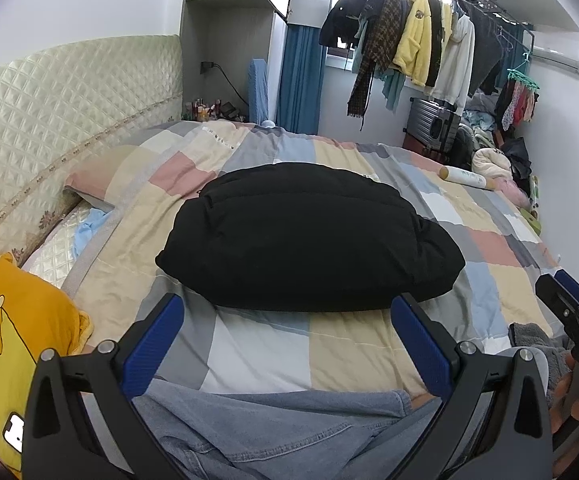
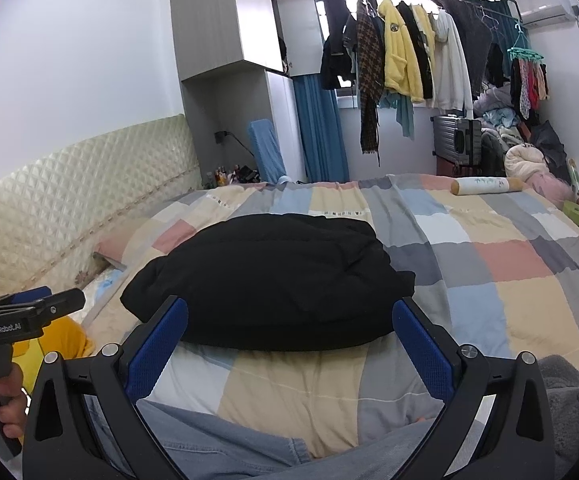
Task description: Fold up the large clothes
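A: The black garment lies in the middle of the bed, on the patchwork quilt, already a thick, rounded bundle. It looks folded, or close to it.

B: Anything holding it?

A: No. The left gripper hangs over the quilt just short of the bundle's near edge, jaws spread wide, nothing between the blue pads. The right gripper is the same: wide apart, empty, near edge of the bundle between its fingers in that view, not touching as far as I can tell.

B: So what's the step?

A: My guess is a tidy-up of this bundle, or a reach for the next piece. The denim lies right under the left gripper, at the bed's near edge.

B: How to do it well?

A: If the bundle needs squaring, press the puffy right corner flat rather than pinch it; thick fabric springs back. If the denim is next, take it by two far-apart points, one per gripper, and lift it clear so it spreads flat beside the bundle, not over it.

B: Anything in the way?

A: A yellow pillow sits to the left and a roll at the far right, both well apart from the bundle.
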`<control>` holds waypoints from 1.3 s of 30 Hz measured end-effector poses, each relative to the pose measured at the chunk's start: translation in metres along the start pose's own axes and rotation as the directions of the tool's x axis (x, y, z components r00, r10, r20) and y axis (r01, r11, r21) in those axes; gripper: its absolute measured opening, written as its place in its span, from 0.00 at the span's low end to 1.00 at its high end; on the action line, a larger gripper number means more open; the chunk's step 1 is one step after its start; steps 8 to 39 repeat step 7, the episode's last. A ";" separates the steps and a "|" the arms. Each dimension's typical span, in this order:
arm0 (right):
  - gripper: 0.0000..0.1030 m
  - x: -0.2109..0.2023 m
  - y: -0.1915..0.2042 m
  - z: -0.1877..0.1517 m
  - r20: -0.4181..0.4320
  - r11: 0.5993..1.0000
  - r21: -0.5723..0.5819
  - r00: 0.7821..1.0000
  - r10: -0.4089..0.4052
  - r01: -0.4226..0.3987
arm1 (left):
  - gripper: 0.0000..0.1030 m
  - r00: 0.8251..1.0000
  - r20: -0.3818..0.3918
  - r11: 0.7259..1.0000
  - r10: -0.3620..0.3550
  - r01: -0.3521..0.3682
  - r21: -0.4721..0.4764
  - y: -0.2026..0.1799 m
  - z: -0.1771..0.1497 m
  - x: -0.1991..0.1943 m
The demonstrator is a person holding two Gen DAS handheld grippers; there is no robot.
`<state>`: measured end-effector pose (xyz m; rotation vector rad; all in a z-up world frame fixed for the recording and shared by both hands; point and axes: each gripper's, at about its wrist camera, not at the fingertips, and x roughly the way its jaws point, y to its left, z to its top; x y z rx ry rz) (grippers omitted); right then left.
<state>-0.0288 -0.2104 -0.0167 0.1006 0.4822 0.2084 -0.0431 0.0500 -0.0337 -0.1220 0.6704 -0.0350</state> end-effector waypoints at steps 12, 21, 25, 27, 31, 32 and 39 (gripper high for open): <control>1.00 -0.002 0.000 -0.001 -0.001 1.000 -0.003 1.000 0.011 -0.011 | 1.00 1.000 -0.002 1.000 -0.001 0.001 0.001 -0.001 0.000 -0.002; 1.00 -0.002 0.000 -0.001 -0.001 1.000 -0.003 1.000 0.011 -0.011 | 1.00 1.000 -0.002 1.000 -0.001 0.001 0.001 -0.001 0.000 -0.002; 1.00 -0.002 0.000 -0.001 -0.001 1.000 -0.003 1.000 0.011 -0.011 | 1.00 1.000 -0.002 1.000 -0.001 0.001 0.001 -0.001 0.000 -0.002; 1.00 -0.002 0.000 -0.001 -0.001 1.000 -0.003 1.000 0.011 -0.011 | 1.00 1.000 -0.002 1.000 -0.001 0.001 0.001 -0.001 0.000 -0.002; 1.00 -0.002 0.000 -0.001 -0.001 1.000 -0.003 1.000 0.011 -0.011 | 1.00 1.000 -0.002 1.000 -0.001 0.001 0.001 -0.001 0.000 -0.002; 1.00 -0.002 0.000 -0.001 -0.001 1.000 -0.003 1.000 0.011 -0.011 | 1.00 1.000 -0.002 1.000 -0.001 0.001 0.001 -0.001 0.000 -0.002; 1.00 -0.002 0.000 -0.001 -0.001 1.000 -0.003 1.000 0.011 -0.011 | 1.00 1.000 -0.002 1.000 -0.001 0.001 0.001 -0.001 0.000 -0.002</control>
